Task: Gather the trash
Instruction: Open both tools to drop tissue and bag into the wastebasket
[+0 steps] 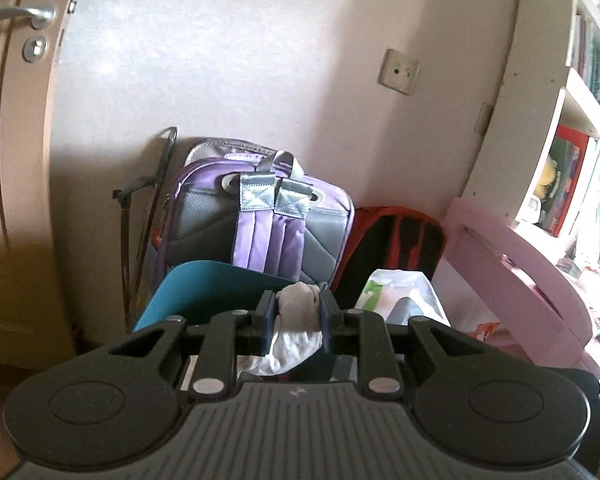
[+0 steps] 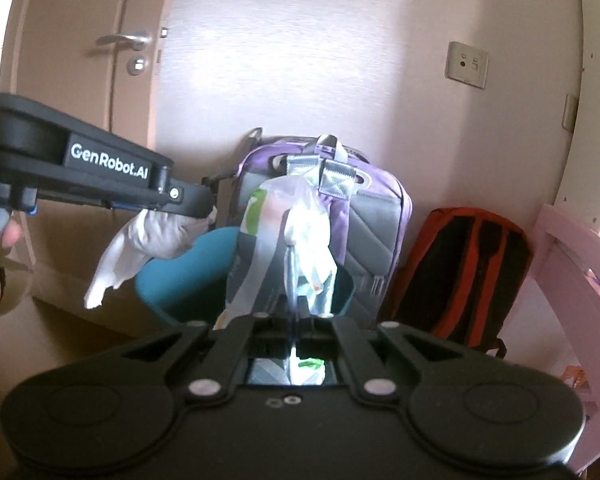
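My left gripper (image 1: 297, 309) is shut on a crumpled white tissue (image 1: 296, 307), which hangs down between the fingers. In the right wrist view the left gripper (image 2: 204, 210) reaches in from the left with the tissue (image 2: 140, 244) dangling over the rim of a teal bin (image 2: 184, 276). My right gripper (image 2: 296, 312) is shut on a translucent plastic bag (image 2: 304, 228) and holds it up over the bin. The teal bin (image 1: 204, 292) sits just ahead of the left gripper, with the plastic bag (image 1: 400, 292) to its right.
A purple and grey backpack (image 1: 260, 216) leans on the wall behind the bin, with a red and black bag (image 1: 396, 244) beside it. A door (image 1: 12, 160) is at left. A pink desk (image 1: 520, 280) and a white bookshelf (image 1: 560, 120) stand at right.
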